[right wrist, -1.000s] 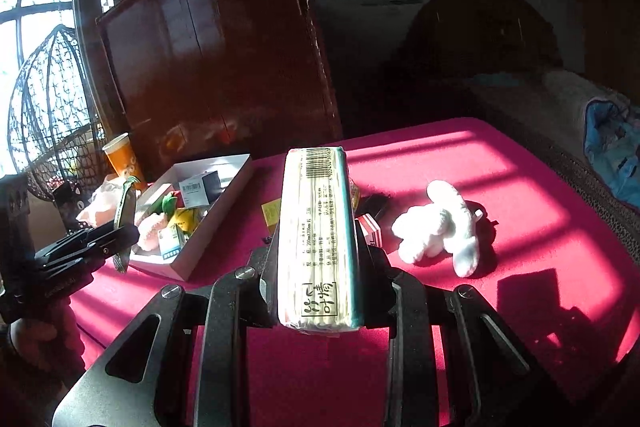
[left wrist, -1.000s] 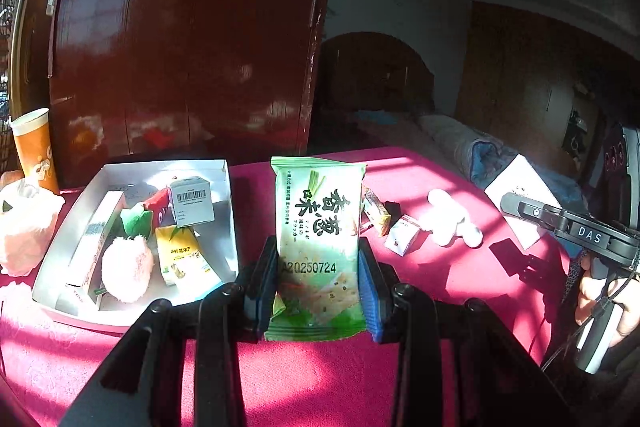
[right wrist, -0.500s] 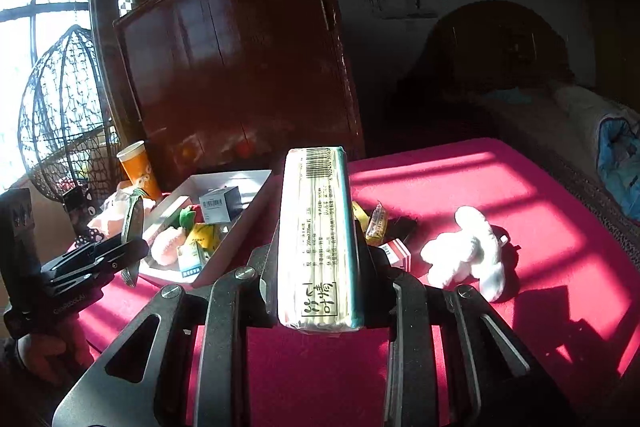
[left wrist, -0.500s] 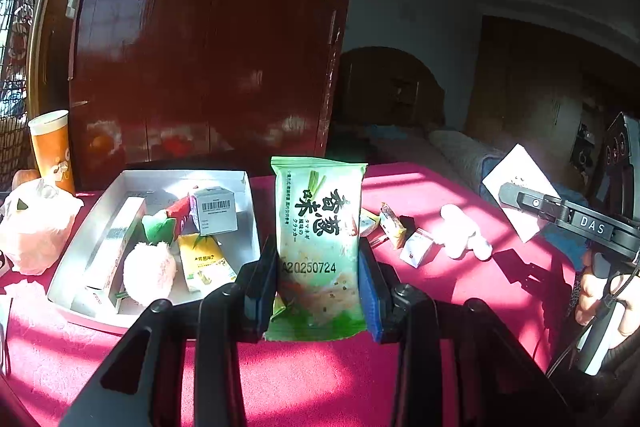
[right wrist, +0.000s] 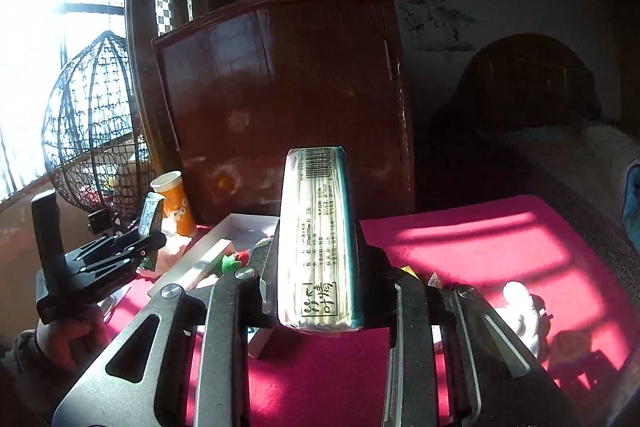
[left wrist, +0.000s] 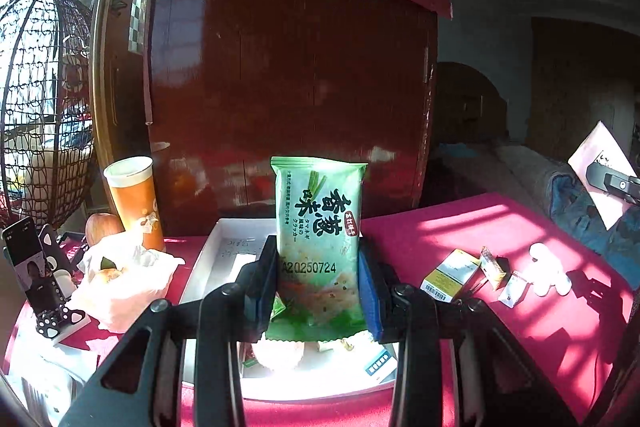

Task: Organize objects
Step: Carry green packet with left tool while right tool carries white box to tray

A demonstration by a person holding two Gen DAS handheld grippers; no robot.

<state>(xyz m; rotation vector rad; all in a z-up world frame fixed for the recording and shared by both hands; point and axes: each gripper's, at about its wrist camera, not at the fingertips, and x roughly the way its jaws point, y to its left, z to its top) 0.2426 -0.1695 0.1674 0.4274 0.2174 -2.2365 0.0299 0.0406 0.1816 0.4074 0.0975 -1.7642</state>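
My left gripper (left wrist: 318, 281) is shut on an upright green cracker packet (left wrist: 320, 227), held above the near part of the white tray (left wrist: 208, 259). The tray holds several small packets, mostly hidden behind the fingers. My right gripper (right wrist: 318, 267) is shut on a slim tissue pack (right wrist: 318, 235) standing on end, held above the pink tablecloth just right of the tray (right wrist: 188, 263). From the right wrist view the left gripper (right wrist: 150, 227) is at the far left, with the packet seen edge-on.
A dark wooden cabinet (left wrist: 288, 79) stands behind the table. An orange cup (left wrist: 136, 199), a crumpled pale bag (left wrist: 124, 283) and a phone on a stand (left wrist: 30, 263) sit left of the tray. Small boxes (left wrist: 450, 273) and a white plush toy (left wrist: 548, 271) lie on the right.
Both grippers have risen and shifted left with their loads. The tray has slid from the left side to under the left gripper, and the loose boxes and plush now lie farther right.
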